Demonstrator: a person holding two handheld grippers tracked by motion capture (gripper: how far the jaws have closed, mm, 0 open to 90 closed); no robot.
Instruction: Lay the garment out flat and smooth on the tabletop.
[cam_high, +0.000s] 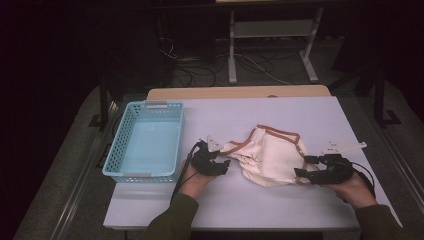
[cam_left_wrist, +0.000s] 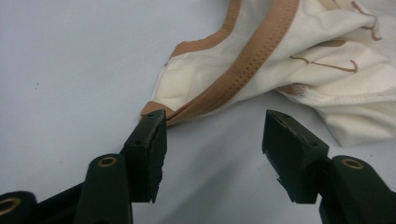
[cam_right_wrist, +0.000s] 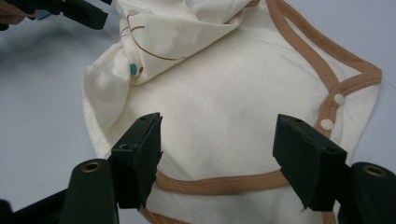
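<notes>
1. The cream garment (cam_high: 270, 157) is spread crumpled on the bench (cam_high: 300, 112), between both grippers.
2. The left gripper (cam_left_wrist: 212, 142) is held open at a brown-trimmed corner, ready for pinching.
3. The right gripper (cam_right_wrist: 217, 156) is kept open over the hem, nothing gripped.
4. The blue basket (cam_high: 116, 150) is set nearby, likely for receiving it.
</notes>
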